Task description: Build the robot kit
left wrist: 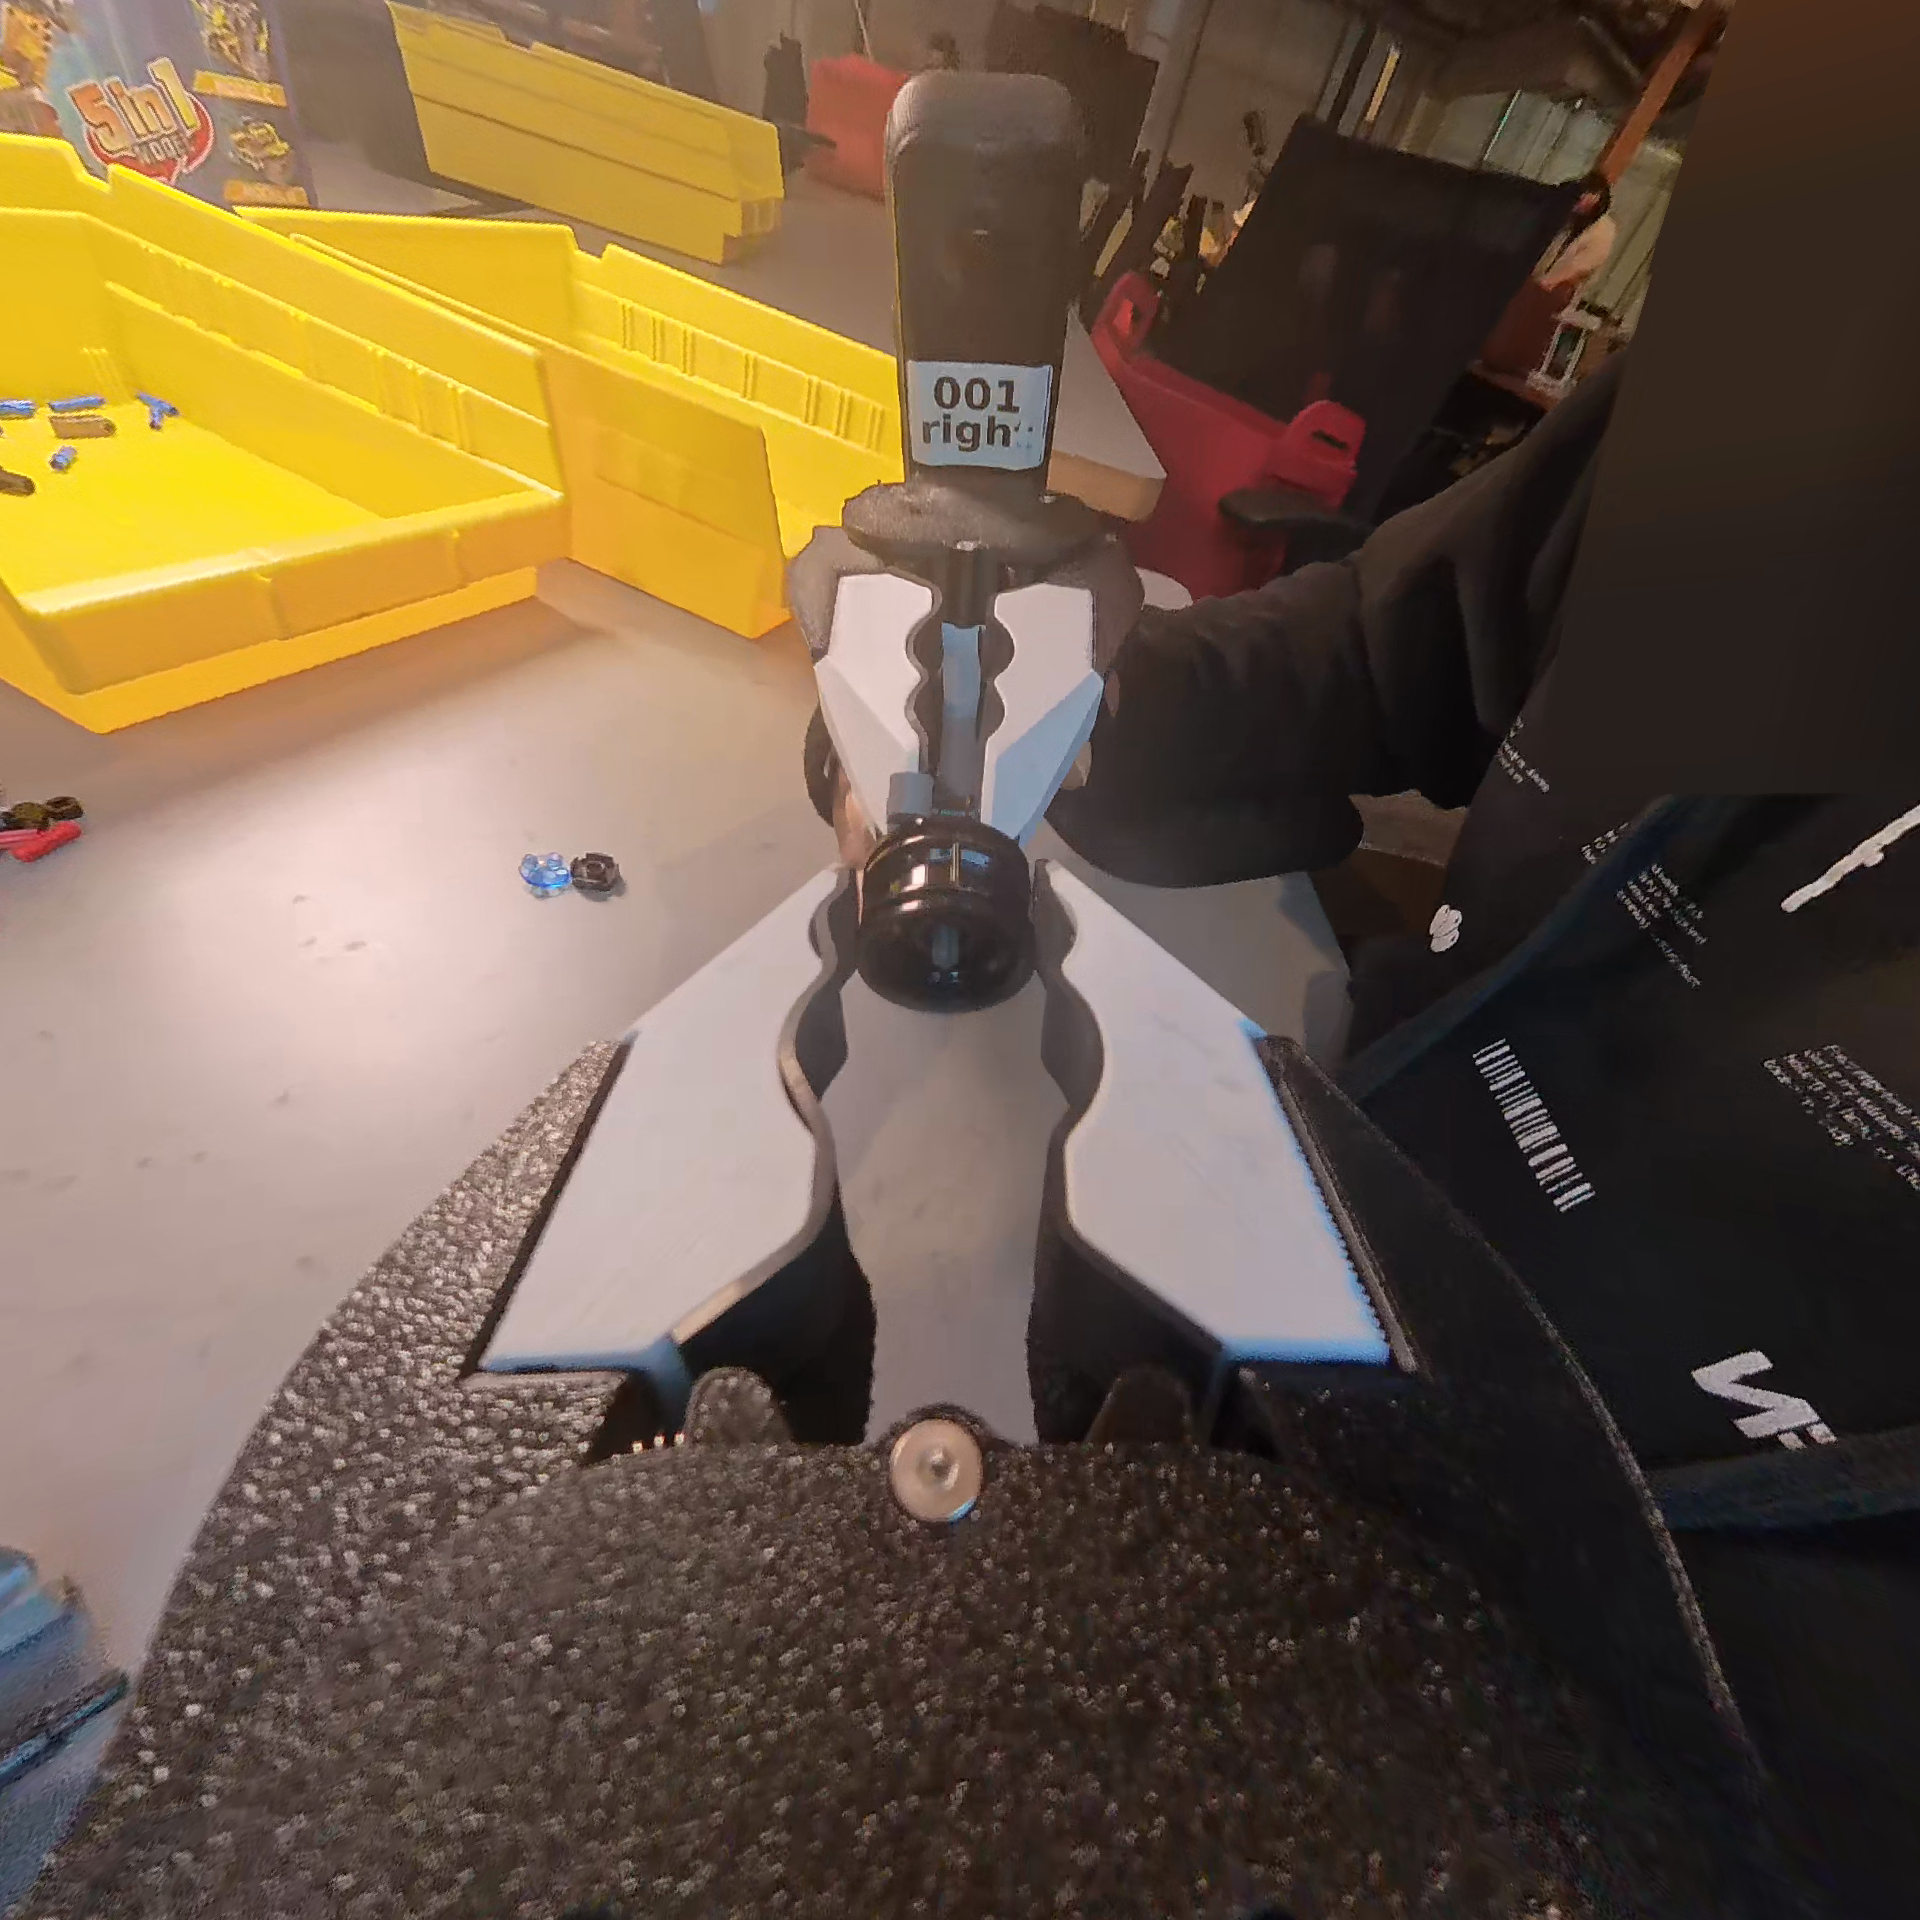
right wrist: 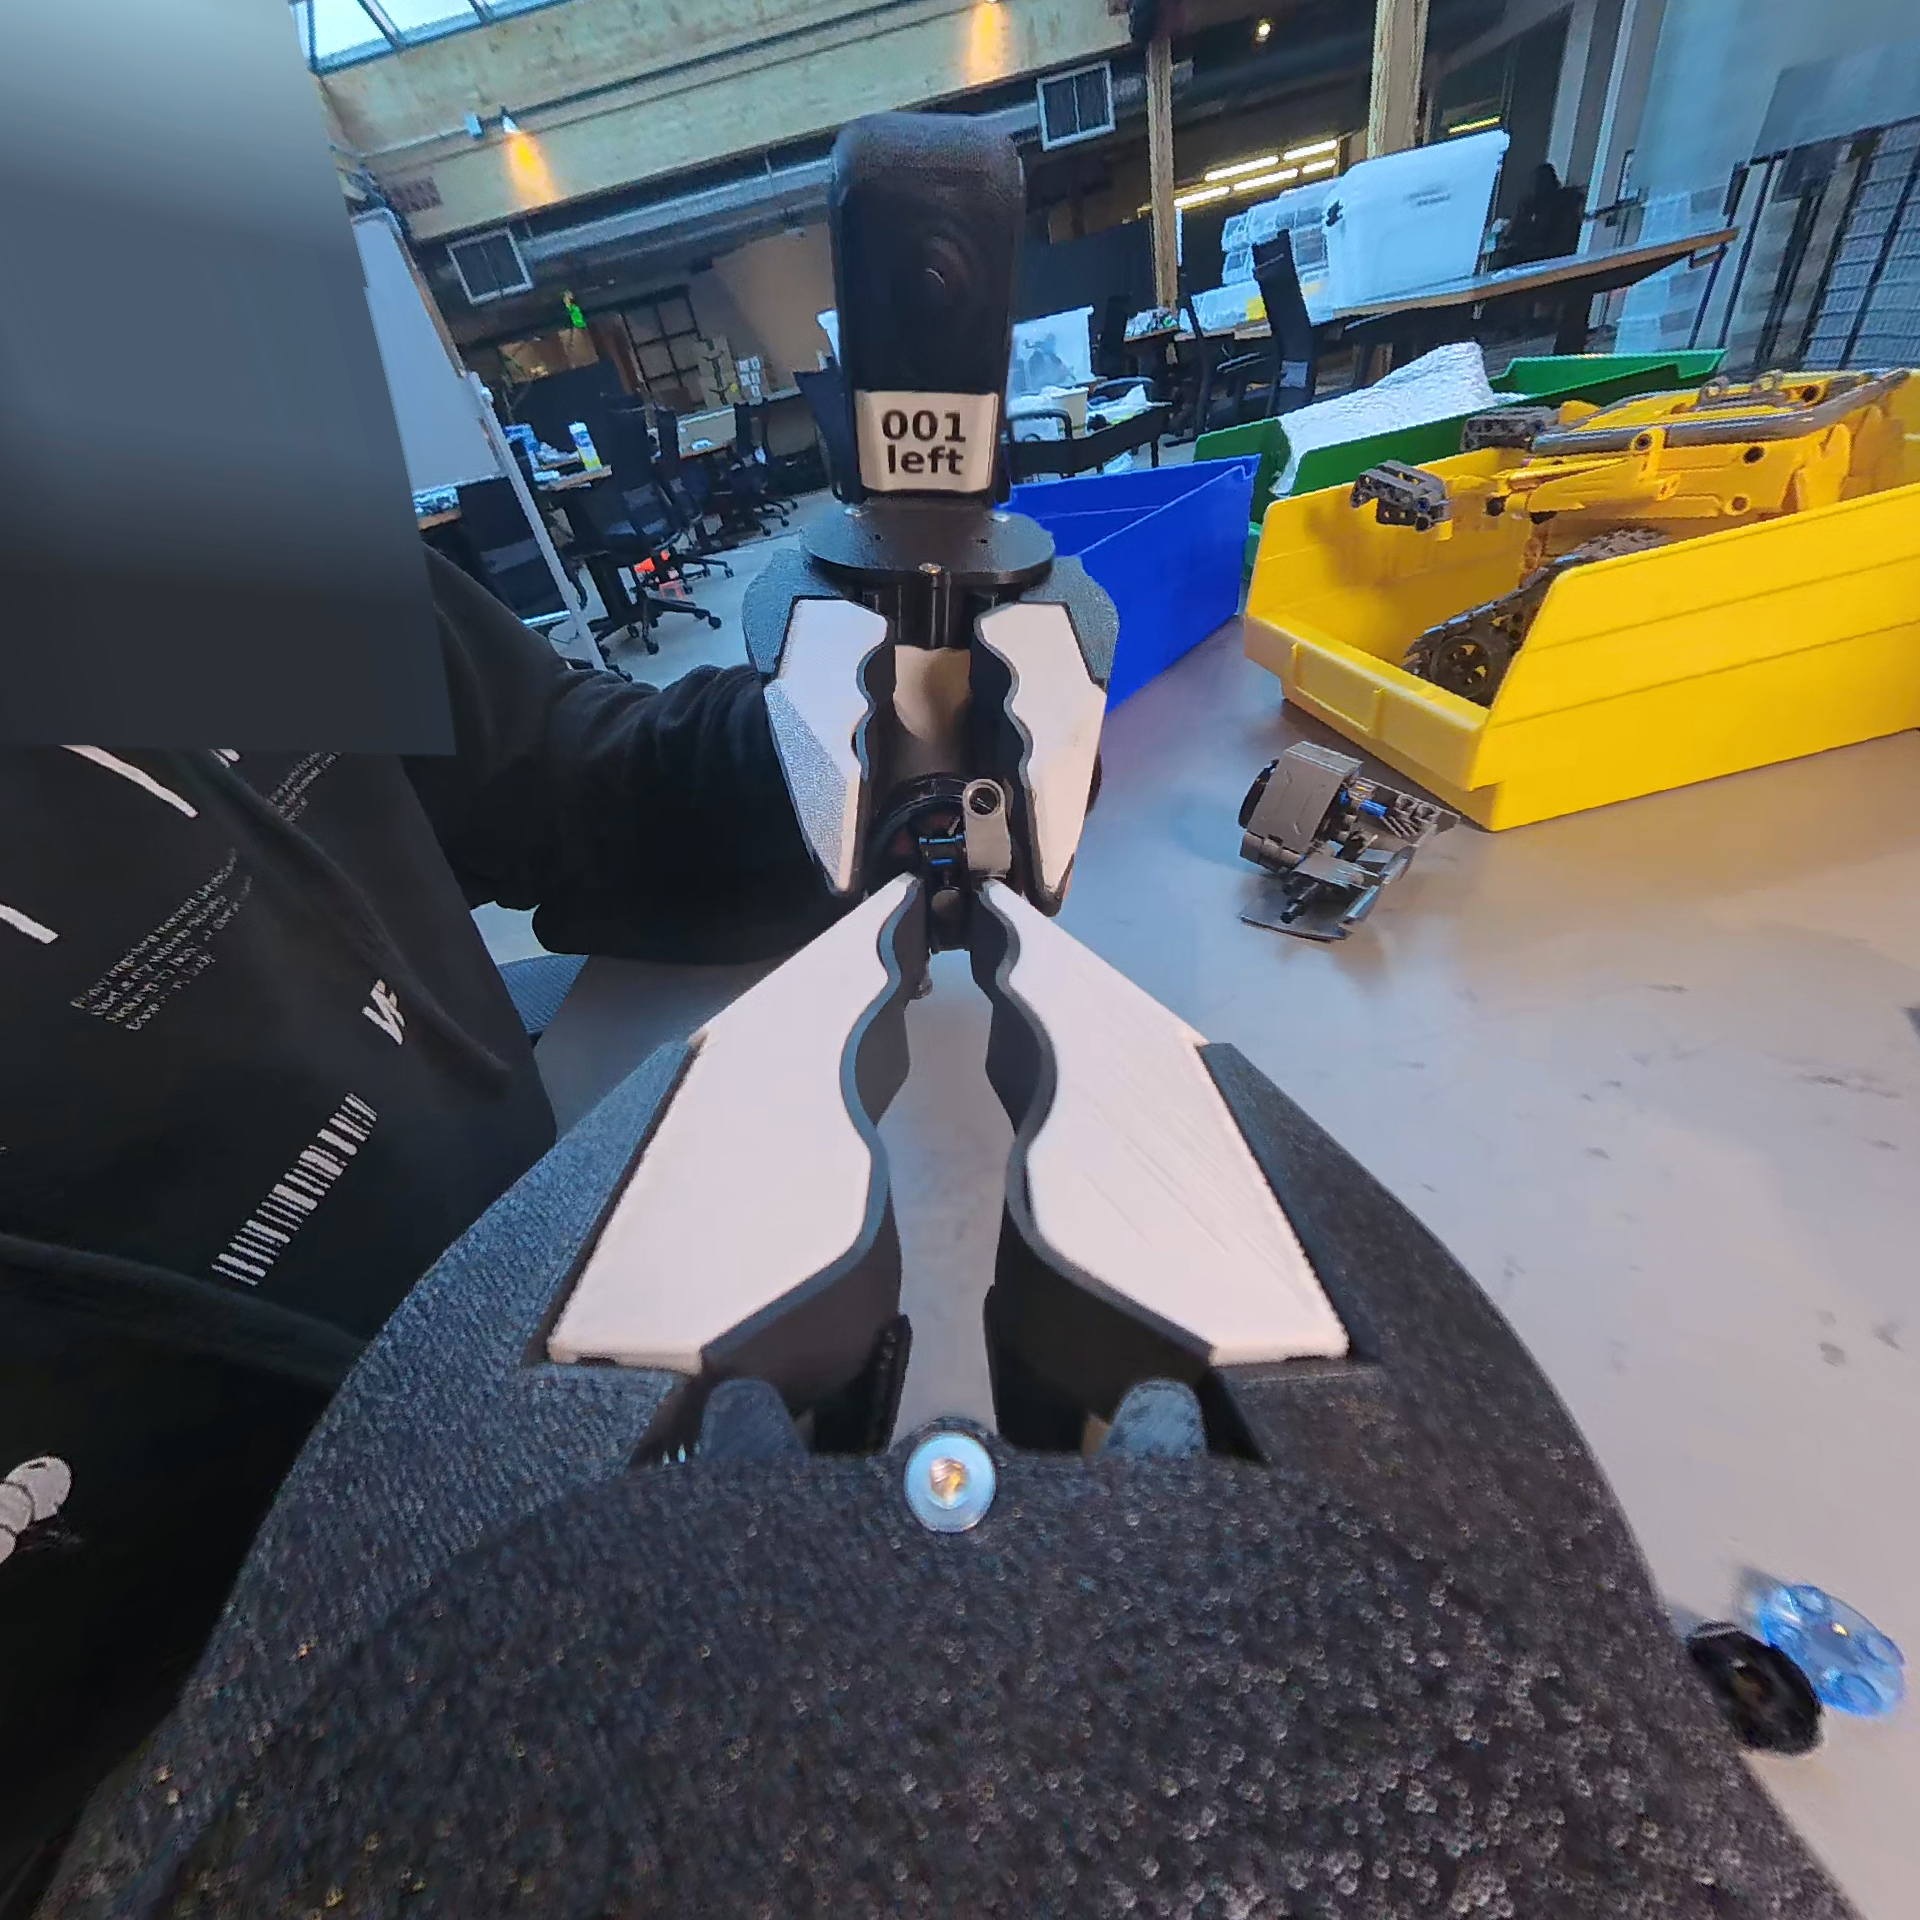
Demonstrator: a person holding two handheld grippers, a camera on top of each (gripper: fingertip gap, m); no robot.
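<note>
Bins [left wrist: 312,540] left view, excavator [right wrist: 1621,488] right

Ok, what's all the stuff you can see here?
bins: several, yellow, on the table, left.
blue bin: one, blue, beside a yellow bin.
toy digger: one, yellow, inside a yellow bin.
toy part: one, grey, on the table.
round piece: one, clear blue, beside a black piece.
wheel: one, black, held up.
rod: one, grey, held up.
left tool: one, grey-fingered, shut on wheel.
right tool: one, grey-fingered, shut on rod.
</note>
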